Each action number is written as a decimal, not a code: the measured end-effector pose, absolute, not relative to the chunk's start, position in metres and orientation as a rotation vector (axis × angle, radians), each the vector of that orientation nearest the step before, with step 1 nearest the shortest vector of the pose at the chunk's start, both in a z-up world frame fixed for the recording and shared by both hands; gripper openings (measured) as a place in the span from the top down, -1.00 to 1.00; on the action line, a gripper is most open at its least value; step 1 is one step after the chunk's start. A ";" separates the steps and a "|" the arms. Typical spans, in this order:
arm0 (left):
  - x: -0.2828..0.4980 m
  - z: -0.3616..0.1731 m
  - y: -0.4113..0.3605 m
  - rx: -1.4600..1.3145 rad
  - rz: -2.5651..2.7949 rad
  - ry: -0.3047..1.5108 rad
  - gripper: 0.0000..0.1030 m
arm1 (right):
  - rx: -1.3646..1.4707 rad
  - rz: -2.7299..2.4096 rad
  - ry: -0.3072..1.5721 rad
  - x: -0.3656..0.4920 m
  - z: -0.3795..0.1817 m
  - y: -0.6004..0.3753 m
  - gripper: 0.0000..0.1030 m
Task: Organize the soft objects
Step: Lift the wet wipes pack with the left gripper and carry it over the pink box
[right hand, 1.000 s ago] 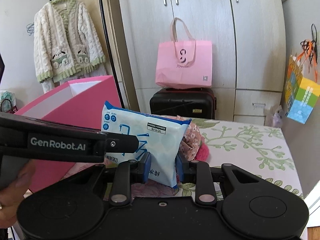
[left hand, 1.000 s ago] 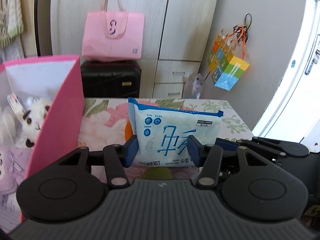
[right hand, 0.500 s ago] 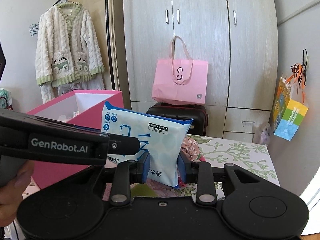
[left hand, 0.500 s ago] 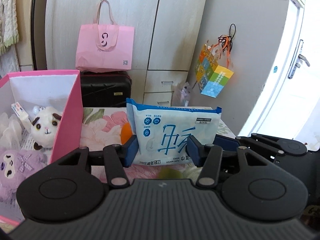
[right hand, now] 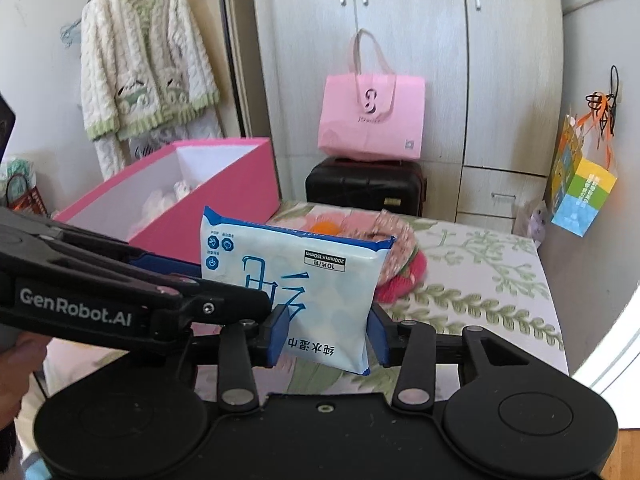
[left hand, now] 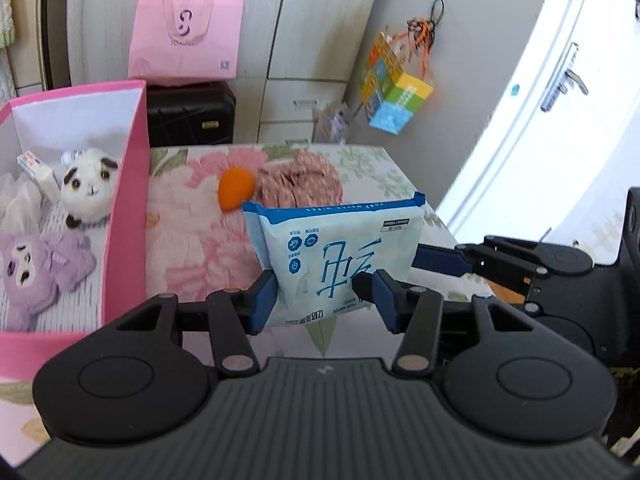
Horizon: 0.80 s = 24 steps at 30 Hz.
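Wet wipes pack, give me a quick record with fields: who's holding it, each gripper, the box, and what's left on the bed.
item: wet wipes pack, held above the bed
left gripper: closing on the pack
right gripper: opening, pack between its pads
pink box: open, left of the pack
in box: white plush, purple plush
on bed: orange toy, pink patterned cloth

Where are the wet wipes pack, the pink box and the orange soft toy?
wet wipes pack [left hand: 336, 248], left wrist view, front face of the pack.
pink box [left hand: 126, 216], left wrist view, outer side wall.
orange soft toy [left hand: 236, 188], left wrist view, middle of its body.
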<state>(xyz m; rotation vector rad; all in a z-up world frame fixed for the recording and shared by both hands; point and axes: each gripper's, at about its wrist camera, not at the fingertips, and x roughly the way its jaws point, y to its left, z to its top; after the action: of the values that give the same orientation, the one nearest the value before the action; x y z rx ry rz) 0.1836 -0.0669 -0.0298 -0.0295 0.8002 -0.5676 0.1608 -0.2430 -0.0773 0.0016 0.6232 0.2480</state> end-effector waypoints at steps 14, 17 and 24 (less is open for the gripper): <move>0.128 -0.024 -0.042 0.049 -0.585 0.872 0.02 | -0.106 0.297 0.680 0.107 -0.073 -0.207 -0.01; 0.116 -0.022 -0.025 -0.012 -0.576 0.905 0.02 | -0.114 0.339 0.691 0.097 -0.069 -0.198 -0.03; 0.084 -0.002 0.017 -0.071 -0.559 0.889 0.02 | -0.158 0.448 0.674 0.071 -0.045 -0.167 -0.08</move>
<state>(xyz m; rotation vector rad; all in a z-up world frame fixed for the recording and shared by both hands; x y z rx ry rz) 0.0837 0.0166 -0.0015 -0.0713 0.8889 -0.5592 0.0714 -0.1668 -0.0455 -0.1575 0.6736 0.4483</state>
